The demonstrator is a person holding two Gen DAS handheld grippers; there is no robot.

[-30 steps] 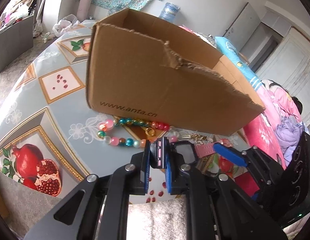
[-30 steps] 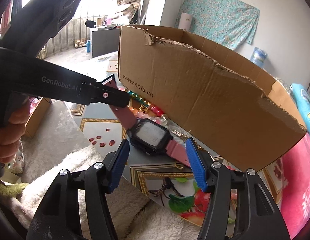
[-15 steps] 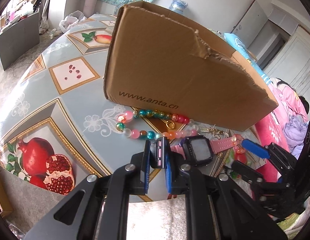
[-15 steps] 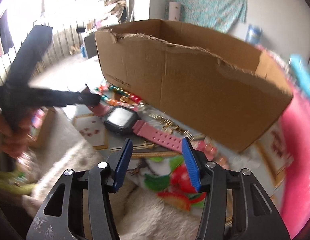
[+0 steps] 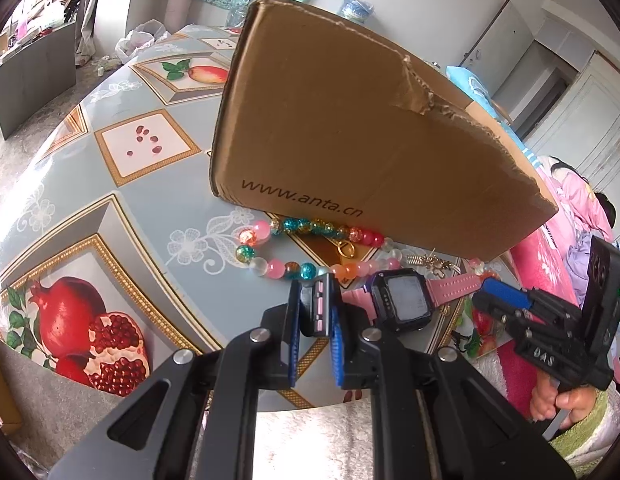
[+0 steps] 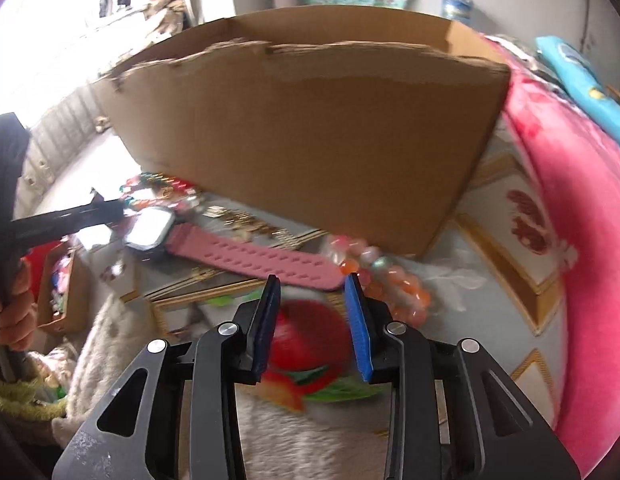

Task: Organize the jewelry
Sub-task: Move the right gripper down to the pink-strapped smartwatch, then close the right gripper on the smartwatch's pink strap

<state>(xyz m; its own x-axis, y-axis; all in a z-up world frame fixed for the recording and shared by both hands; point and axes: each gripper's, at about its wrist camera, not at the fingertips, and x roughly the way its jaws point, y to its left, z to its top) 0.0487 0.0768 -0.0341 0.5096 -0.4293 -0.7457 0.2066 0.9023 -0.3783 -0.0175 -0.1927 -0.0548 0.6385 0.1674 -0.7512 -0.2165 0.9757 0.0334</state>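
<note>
- Left claw [image 5: 315, 312]: blue pads clamped on one end of the pink strap of the watch [image 5: 402, 300], at the near edge of the table [image 5: 122, 216].
- Watch: black case, face up, just right of the left claw; the other half of its strap runs right toward the right claw [image 5: 500, 294].
- Right claw [image 6: 312, 308]: fingers apart, nothing between them, poised just short of the strap's free end; this view is motion-blurred.
- Bead necklace [image 5: 294, 248]: multicoloured loop flat on the table, between the watch and the cardboard box [image 5: 350, 128], its far side touching the box's foot.
- Gold chain [image 5: 430, 260]: small heap against the box base, behind the watch strap.
- Bead bracelet [image 6: 390, 280]: pink-orange cluster just beside the strap tip, near the box corner.
</note>
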